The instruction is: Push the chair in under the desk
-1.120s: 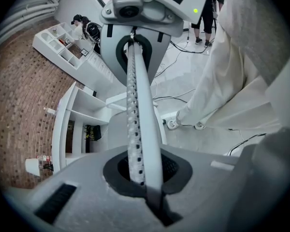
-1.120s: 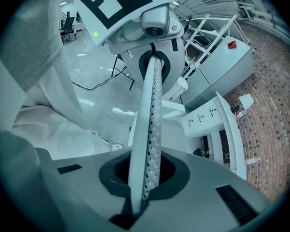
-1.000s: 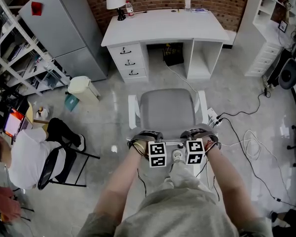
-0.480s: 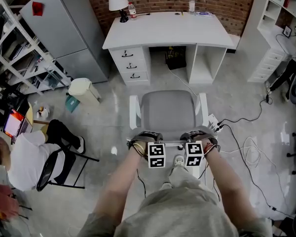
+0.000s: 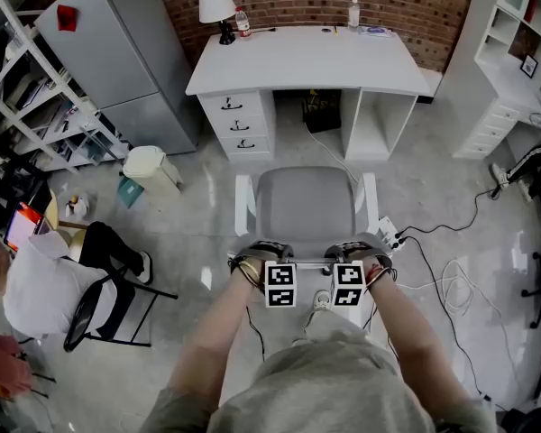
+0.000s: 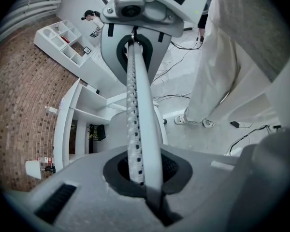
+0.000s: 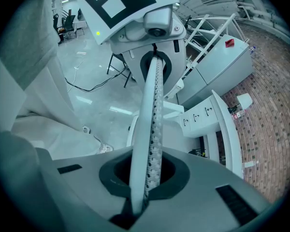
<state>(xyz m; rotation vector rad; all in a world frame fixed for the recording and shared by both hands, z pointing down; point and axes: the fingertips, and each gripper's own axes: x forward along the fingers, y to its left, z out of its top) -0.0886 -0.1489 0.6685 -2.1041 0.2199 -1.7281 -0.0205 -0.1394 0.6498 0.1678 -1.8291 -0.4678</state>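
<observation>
At the back of the chair (image 5: 308,207) | left tool (image 5: 272,264) and right tool (image 5: 343,262) each pinch the backrest's thin top edge, facing each other | chair stands on the floor (image 5: 207,206) before the white worktop (image 5: 307,57), not yet under it | gap to worktop narrower than a second ago

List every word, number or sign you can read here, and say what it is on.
No readable text anywhere.
Marker cubes: black-and-white square patterns, no letters.
Labels of the two bottles on the desk: too small to read.
Red tag on the fridge: too small to read.
</observation>
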